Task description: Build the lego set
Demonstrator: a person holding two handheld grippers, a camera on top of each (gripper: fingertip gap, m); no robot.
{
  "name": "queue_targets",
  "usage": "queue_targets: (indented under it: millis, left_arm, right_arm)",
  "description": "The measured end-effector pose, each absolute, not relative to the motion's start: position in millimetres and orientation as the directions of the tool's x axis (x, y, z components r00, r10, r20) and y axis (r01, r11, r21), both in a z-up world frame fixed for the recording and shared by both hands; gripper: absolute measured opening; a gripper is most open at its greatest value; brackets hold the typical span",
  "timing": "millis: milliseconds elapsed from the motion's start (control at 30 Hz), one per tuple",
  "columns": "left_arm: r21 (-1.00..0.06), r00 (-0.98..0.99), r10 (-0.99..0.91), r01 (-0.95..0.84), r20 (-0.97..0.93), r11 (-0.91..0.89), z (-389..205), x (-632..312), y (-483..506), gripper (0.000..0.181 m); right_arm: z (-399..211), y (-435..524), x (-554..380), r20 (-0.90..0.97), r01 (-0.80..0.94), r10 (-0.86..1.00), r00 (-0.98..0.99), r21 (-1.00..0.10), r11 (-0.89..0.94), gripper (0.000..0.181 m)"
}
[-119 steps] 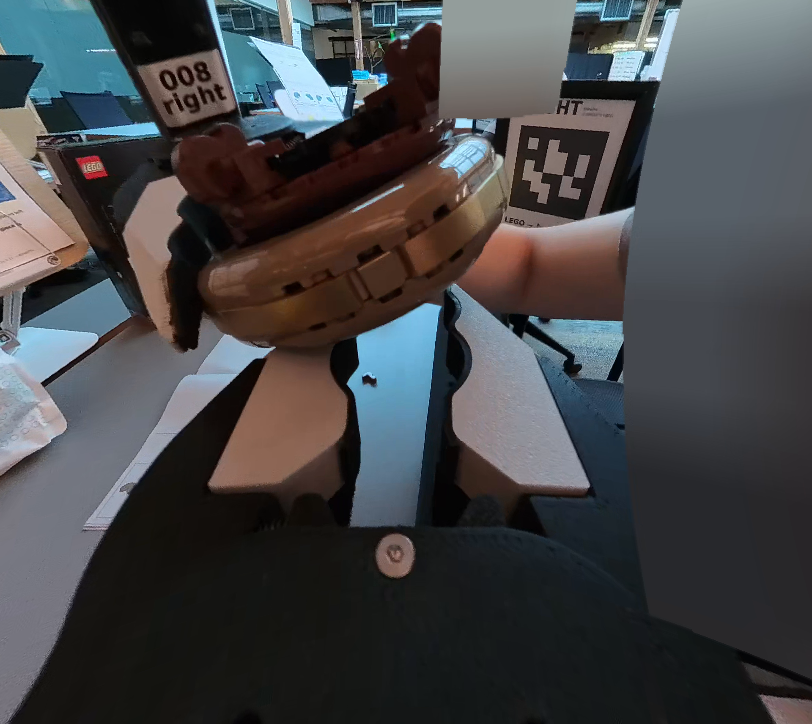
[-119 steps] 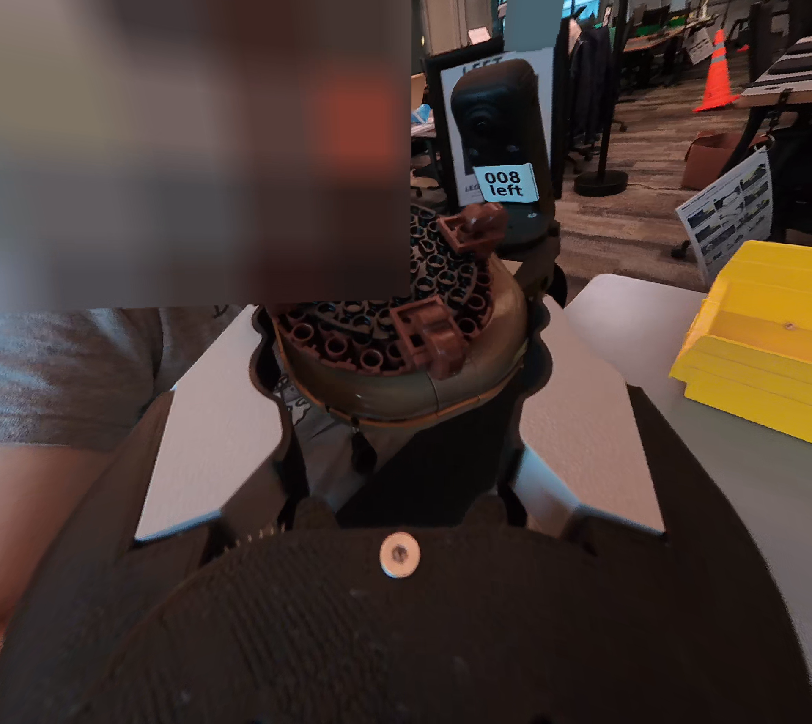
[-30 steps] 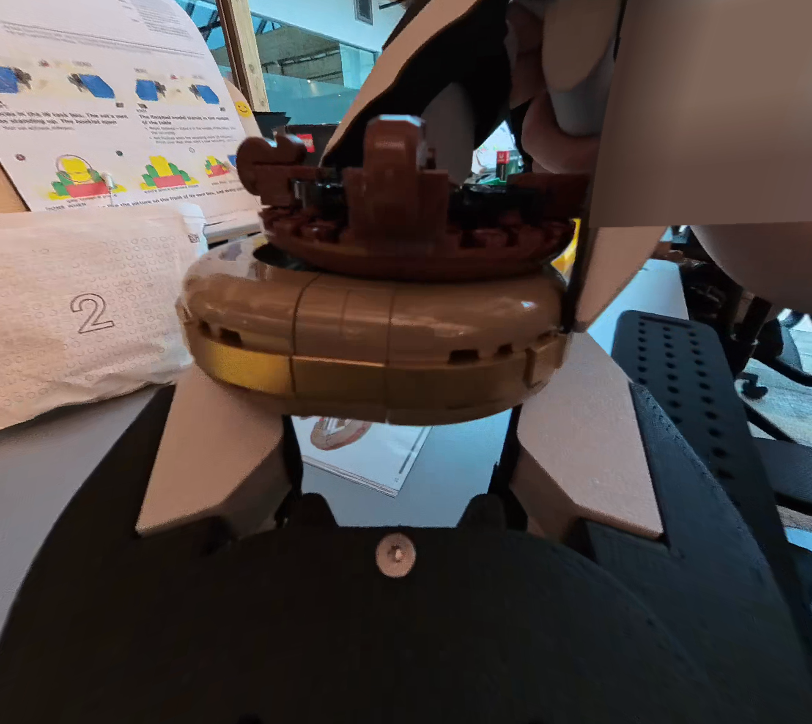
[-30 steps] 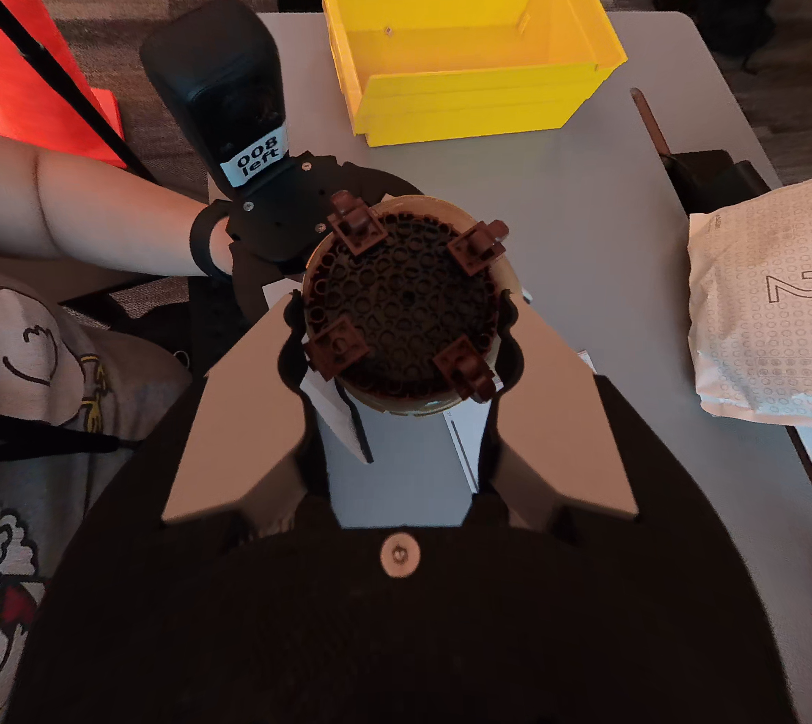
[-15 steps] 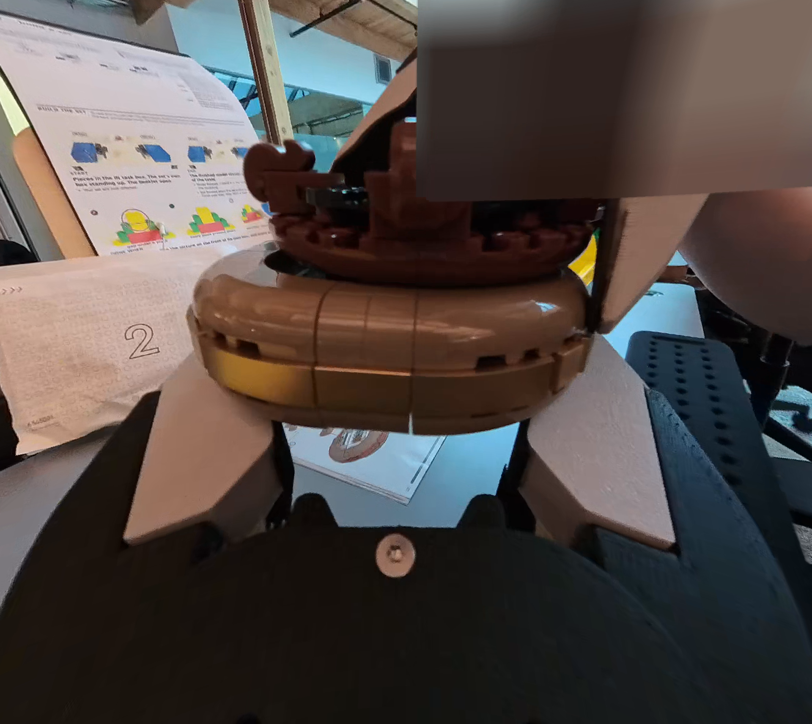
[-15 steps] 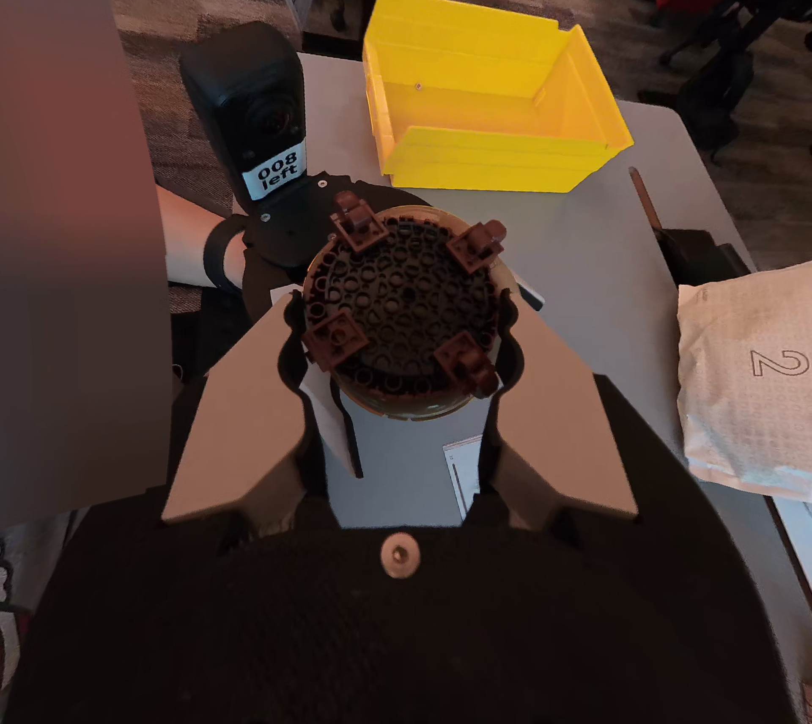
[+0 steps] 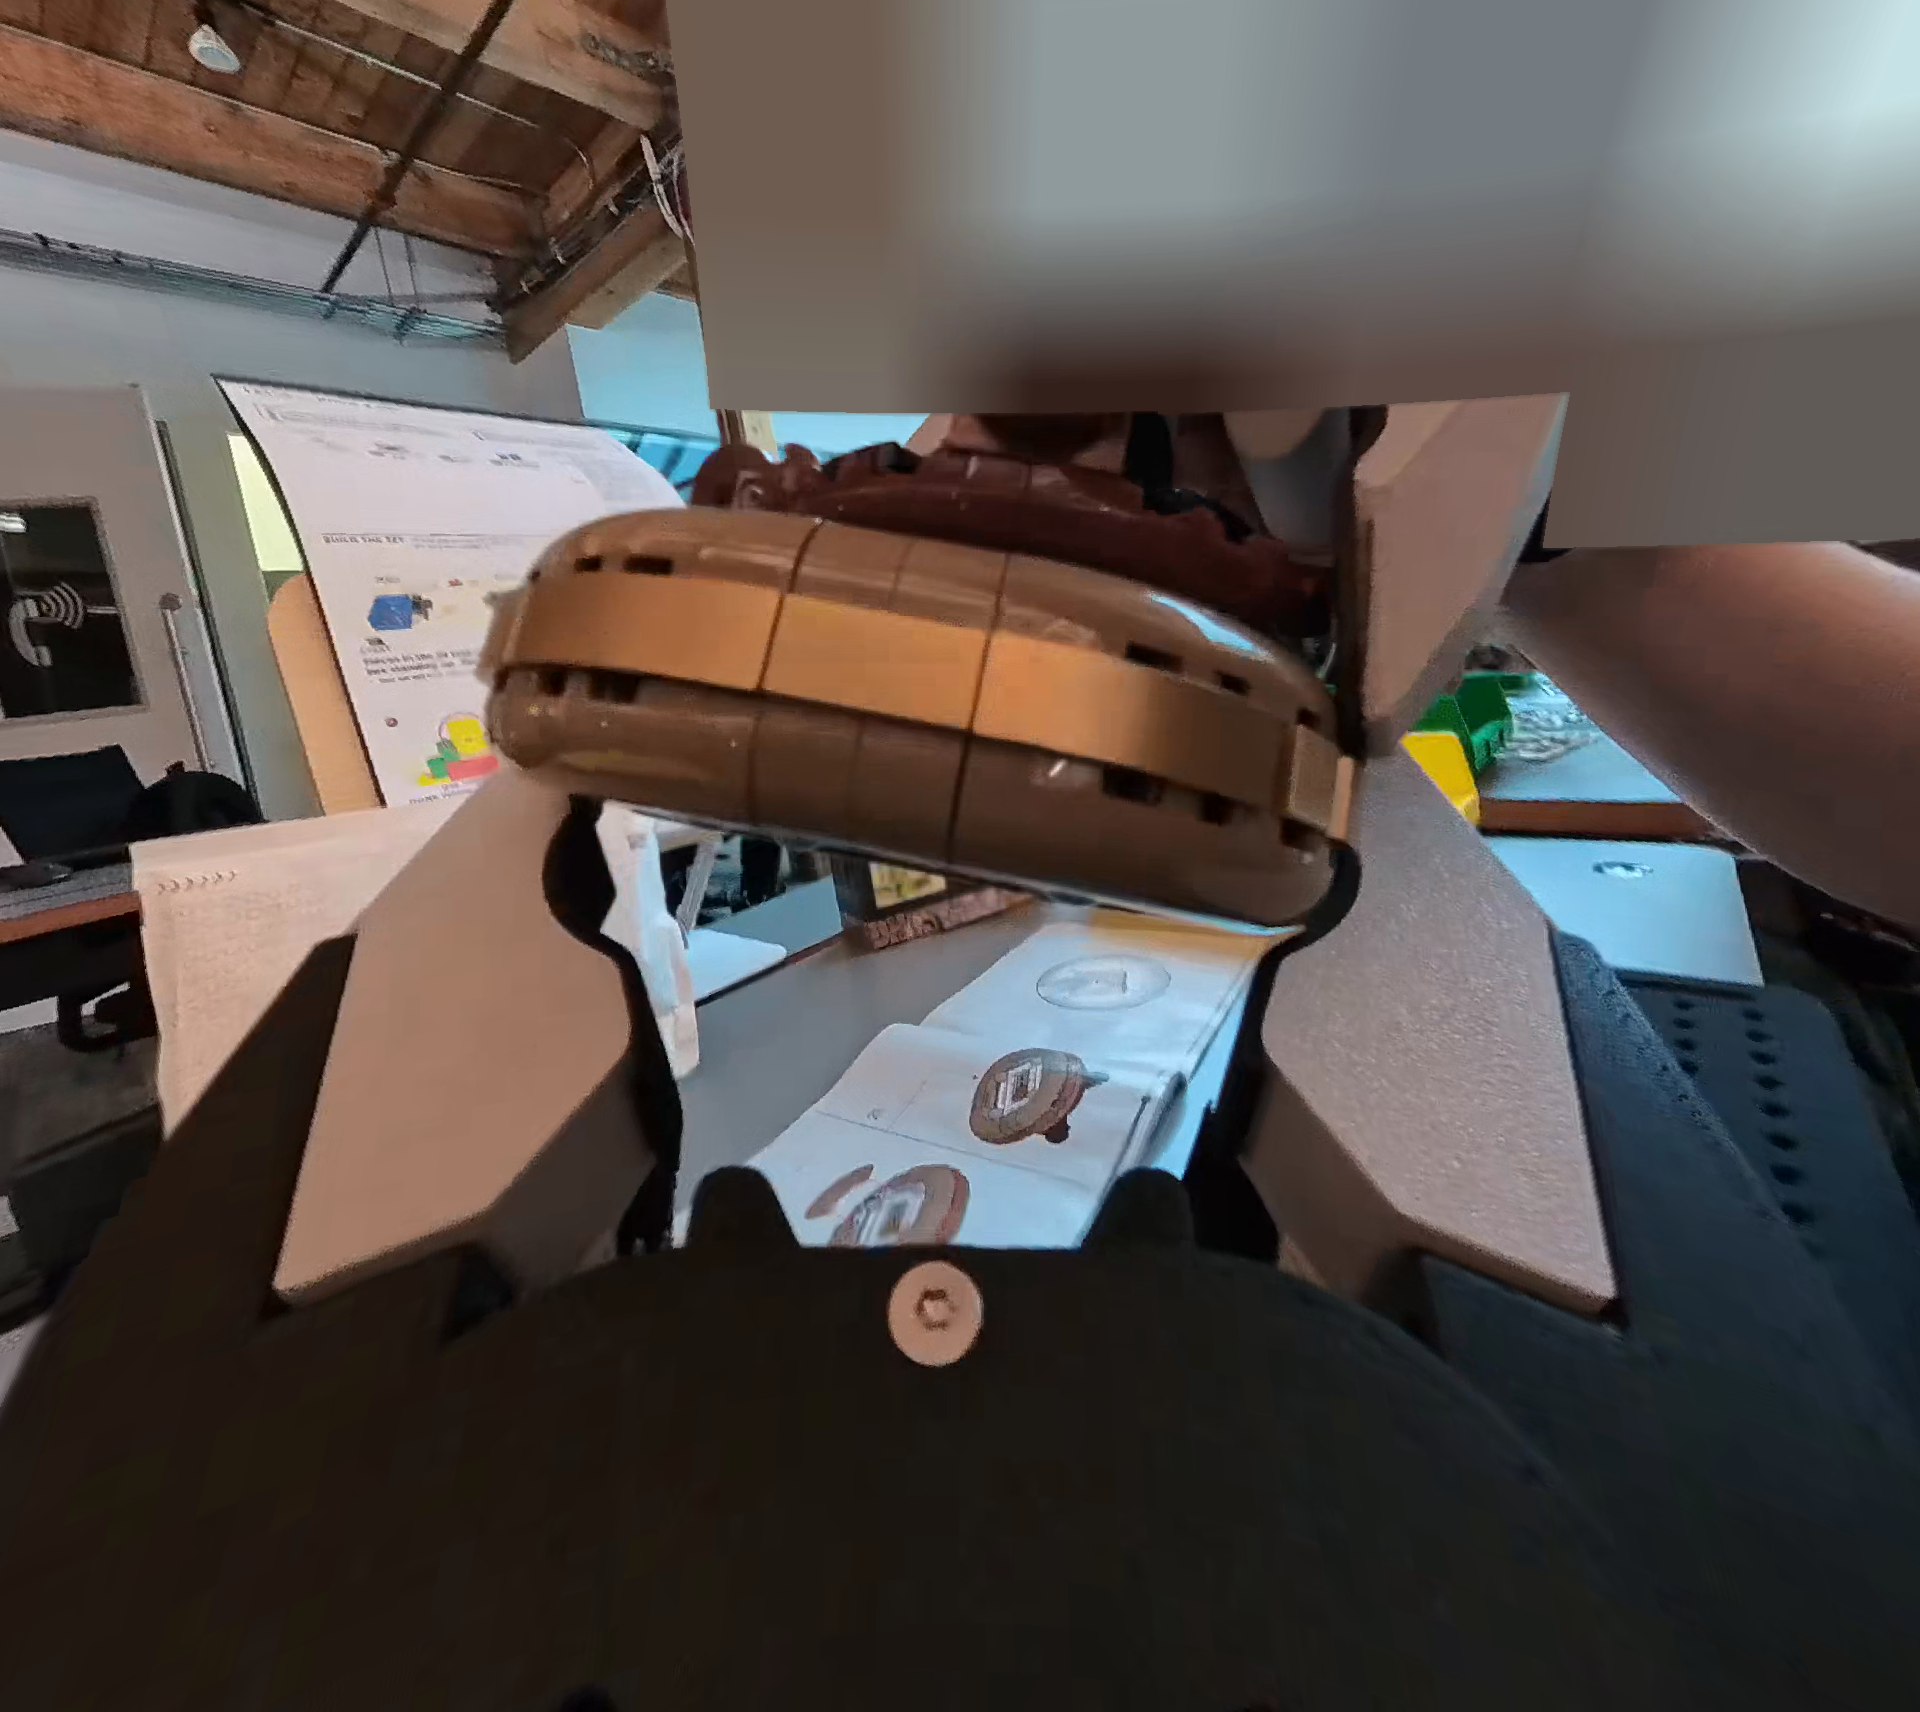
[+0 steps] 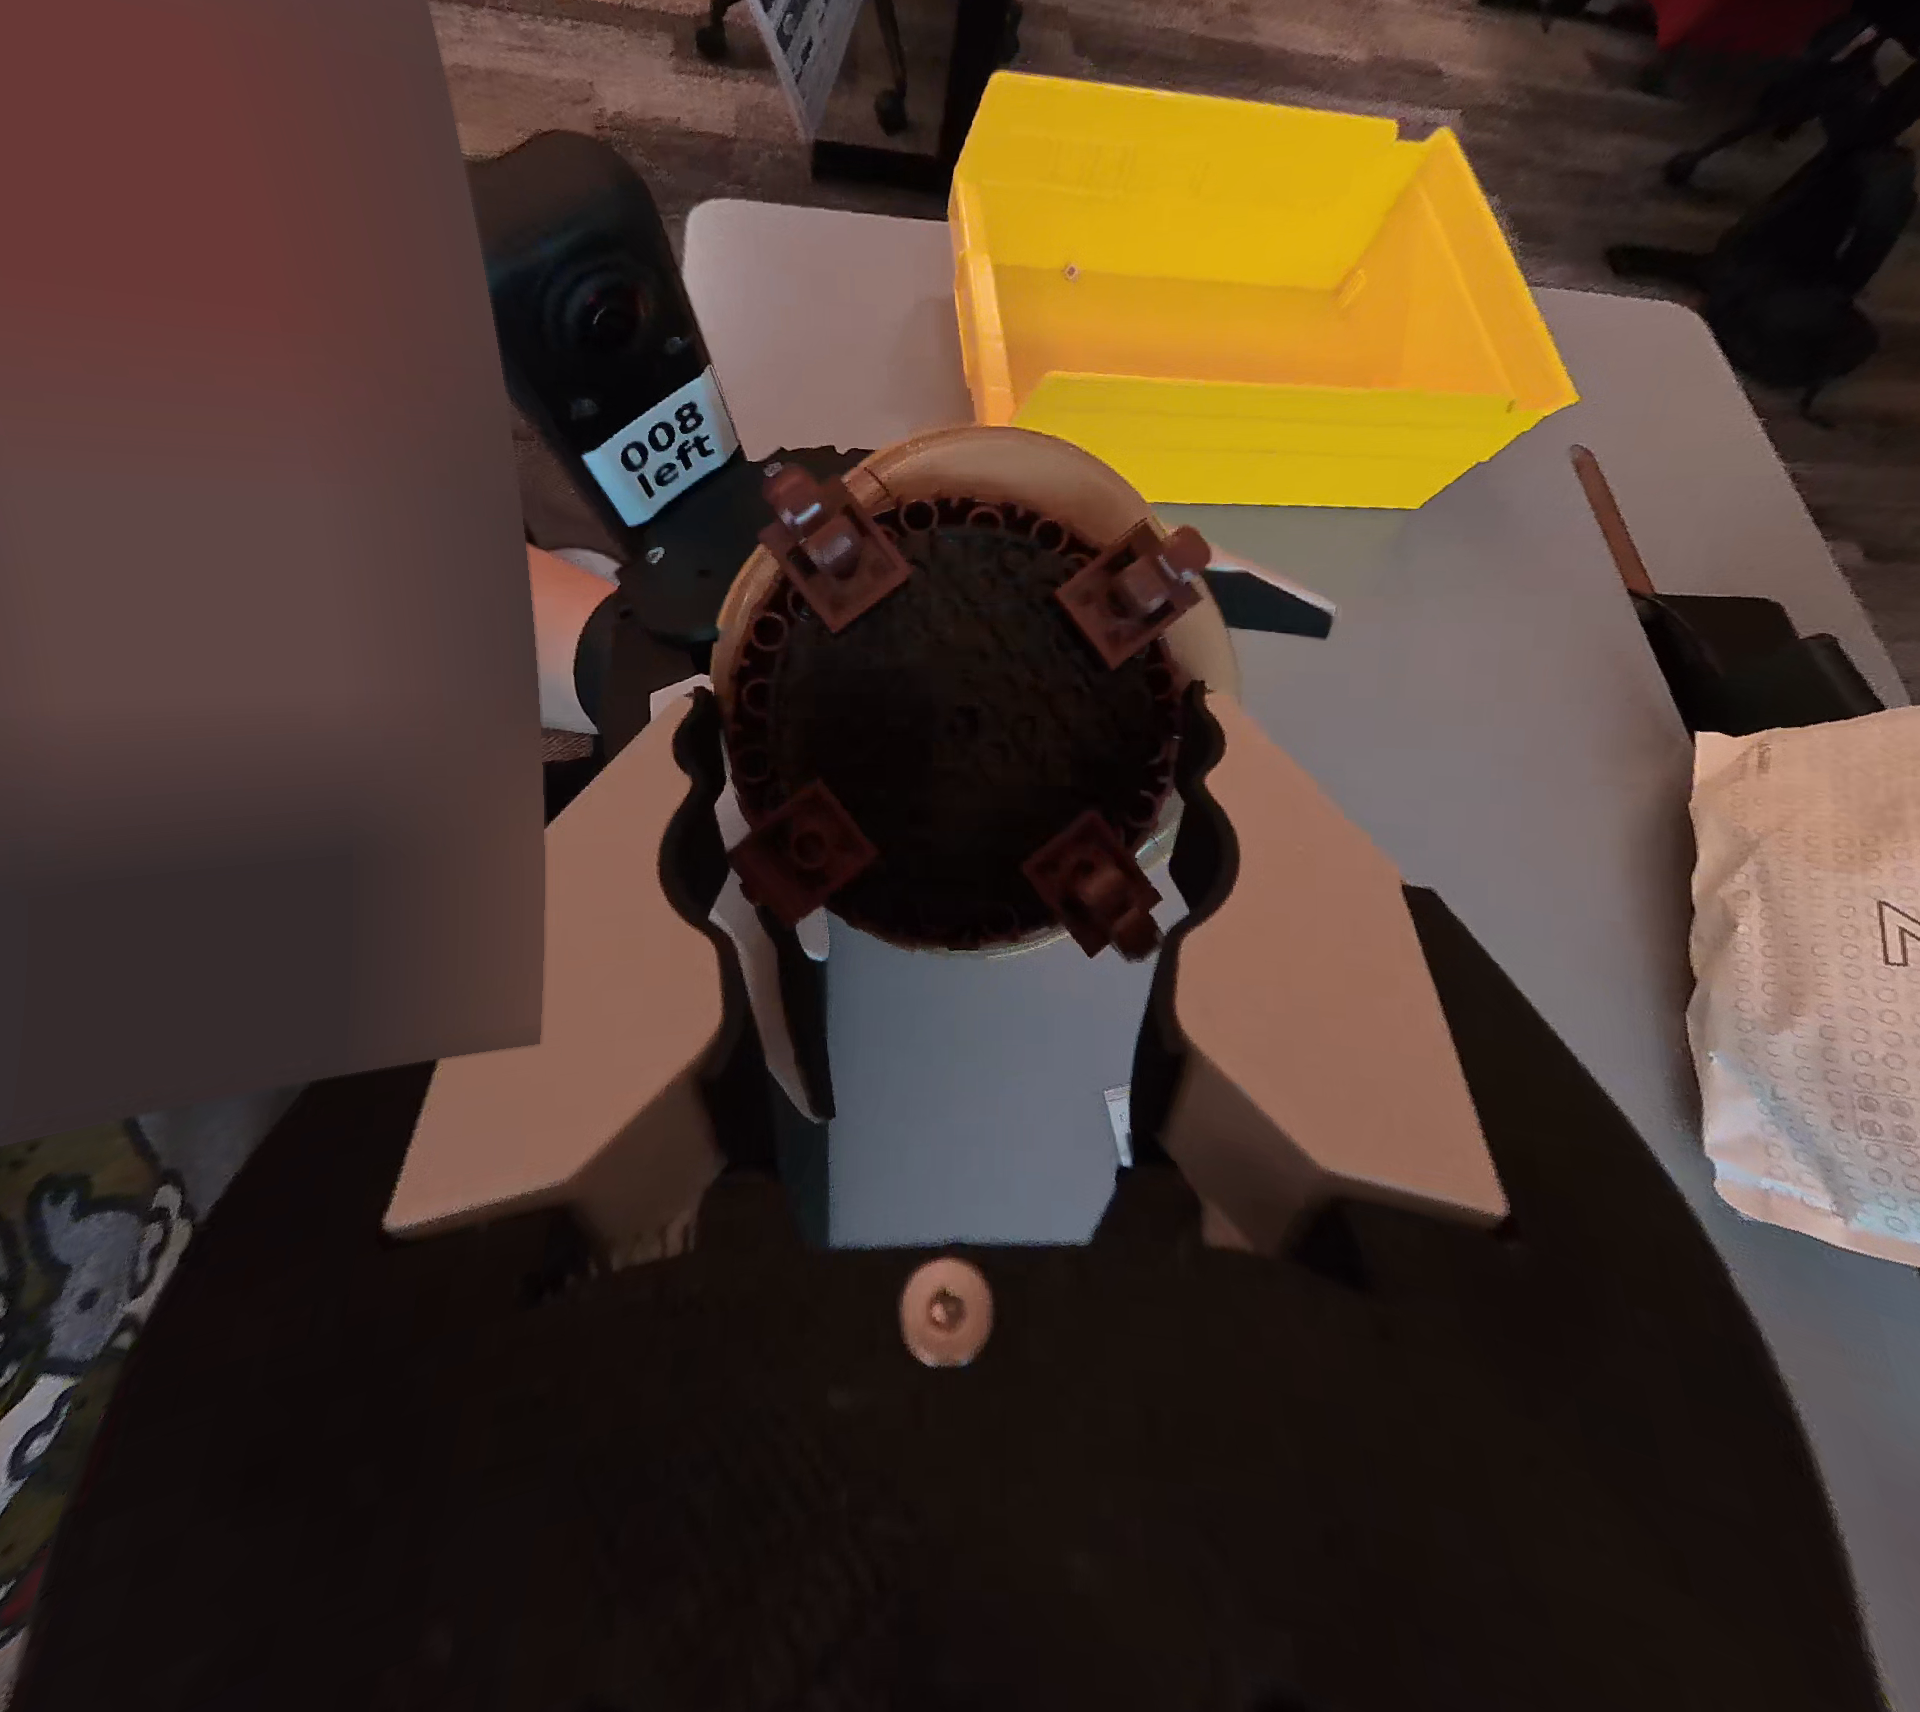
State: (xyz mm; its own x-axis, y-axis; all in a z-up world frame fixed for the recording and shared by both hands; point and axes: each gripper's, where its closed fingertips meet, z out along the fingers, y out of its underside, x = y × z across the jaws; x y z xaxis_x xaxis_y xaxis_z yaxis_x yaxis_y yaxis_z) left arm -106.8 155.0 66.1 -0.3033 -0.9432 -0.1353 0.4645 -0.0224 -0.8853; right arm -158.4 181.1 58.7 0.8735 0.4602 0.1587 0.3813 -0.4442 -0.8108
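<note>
The round lego model (image 7: 914, 706) has a tan and gold rim and a dark brown studded top (image 8: 956, 706) with several reddish-brown bracket pieces near its edge. It is held in the air above the table, tilted. My left gripper (image 7: 945, 831) is shut on the rim from the sides. My right gripper (image 8: 948, 789) is shut on the model from above, across the brown top. One right finger (image 7: 1434, 582) shows beside the rim in the left wrist view. The left gripper's camera body (image 8: 613, 353) shows behind the model in the right wrist view.
An empty yellow bin (image 8: 1226, 332) stands on the grey table (image 8: 1403, 727) beyond the model. A white numbered bag (image 8: 1818, 987) lies at the right. An open instruction booklet (image 7: 997, 1101) lies under the model. A person's arm (image 7: 1714, 706) is at the right.
Both grippers kept their hold. The model has tilted and come closer to the right wrist camera. The left wrist view has tipped upward toward the ceiling.
</note>
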Motion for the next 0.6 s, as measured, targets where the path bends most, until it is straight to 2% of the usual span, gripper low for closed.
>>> queue_targets:
  millis: [133, 267, 600]
  left_arm:
    - [-0.828, -0.295, -0.952, 0.551, -0.078, -0.102, 86, -116, 158, 0.137]
    - [-0.831, -0.288, -0.956, 0.544, -0.055, -0.116, 85, -117, 158, 0.134]
    - [-0.801, -0.339, -0.941, 0.559, 0.015, -0.214, 89, -128, 163, 0.131]
  right_arm:
    - [67, 182, -165, 0.119, 0.374, 0.488, 0.865, -0.801, -0.468, 0.087]
    - [69, 182, -166, 0.155, 0.427, 0.494, 0.856, -0.75, -0.505, 0.086]
    - [68, 186, -173, 0.002, 0.336, 0.475, 0.88, -0.711, -0.618, 0.086]
